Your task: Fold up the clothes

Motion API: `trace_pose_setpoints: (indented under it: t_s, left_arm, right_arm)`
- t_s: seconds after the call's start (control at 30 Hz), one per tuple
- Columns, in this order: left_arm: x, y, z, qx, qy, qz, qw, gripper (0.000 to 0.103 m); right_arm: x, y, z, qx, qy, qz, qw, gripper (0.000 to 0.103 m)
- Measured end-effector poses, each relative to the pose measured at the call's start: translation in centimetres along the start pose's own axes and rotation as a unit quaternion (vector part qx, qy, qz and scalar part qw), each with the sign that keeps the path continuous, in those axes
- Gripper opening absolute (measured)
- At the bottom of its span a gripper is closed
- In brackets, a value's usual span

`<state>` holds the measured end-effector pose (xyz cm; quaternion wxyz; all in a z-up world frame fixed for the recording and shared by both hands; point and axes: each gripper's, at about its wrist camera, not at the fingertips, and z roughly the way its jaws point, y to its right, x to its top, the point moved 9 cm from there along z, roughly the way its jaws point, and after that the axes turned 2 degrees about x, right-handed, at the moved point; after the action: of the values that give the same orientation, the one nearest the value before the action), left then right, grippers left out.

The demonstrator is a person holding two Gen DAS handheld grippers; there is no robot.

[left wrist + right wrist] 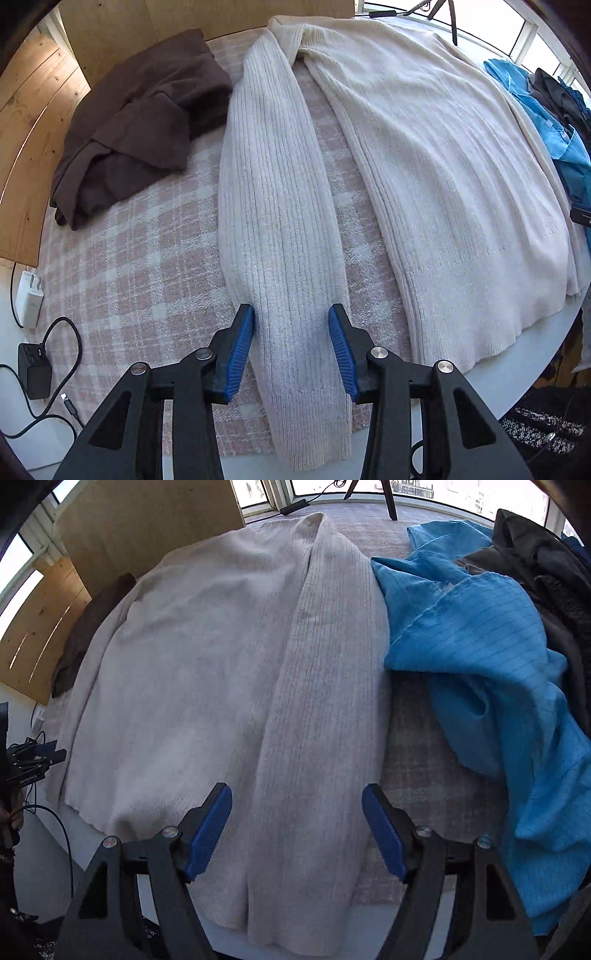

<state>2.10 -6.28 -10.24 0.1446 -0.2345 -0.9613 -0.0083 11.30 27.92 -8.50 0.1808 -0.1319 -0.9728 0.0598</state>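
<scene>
Two claws are hanging over one cream ribbed sweater (424,147) that is lying flat on the checked cloth (122,266) covering the worktop, collar at twelve o'clock and hem at six. Working from the left: a brown garment (140,122) is sitting folded at ten o'clock, well apart from the job. The left claw (291,350) is standing part-spread, straddling the left sleeve (273,206) near its cuff, pads beside the knit but not pressing it. The right claw (297,830) is spread wide above the right sleeve (325,701), which is lying along the sweater's body, nothing pinched.

I am judging the step to be a paired sleeve grab. To do it well, both claws should be closing on one layer of cuff only, not on the checked cloth beneath, and lifting evenly so the ribbing is not stretching. At three o'clock the blue garment (487,664) is lying just beside the right sleeve; the right claw should be keeping clear of it.
</scene>
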Motion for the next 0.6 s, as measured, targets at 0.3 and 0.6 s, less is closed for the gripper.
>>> trace_pose_setpoints:
  t_s: [0.3,0.6]
  left_arm:
    - [1.6,-1.8,-4.4,-0.062,0.045,-0.053,0.9957,0.008]
    - [7.6,-17.0,-15.6,0.111,0.178,-0.111,0.9715,0.006]
  right_arm:
    - [-1.1,2.8,-0.1,0.02,-0.002,0.048,0.999,0.034]
    - [6.0,8.7,-12.1,0.003,0.138,0.084,0.987,0.004]
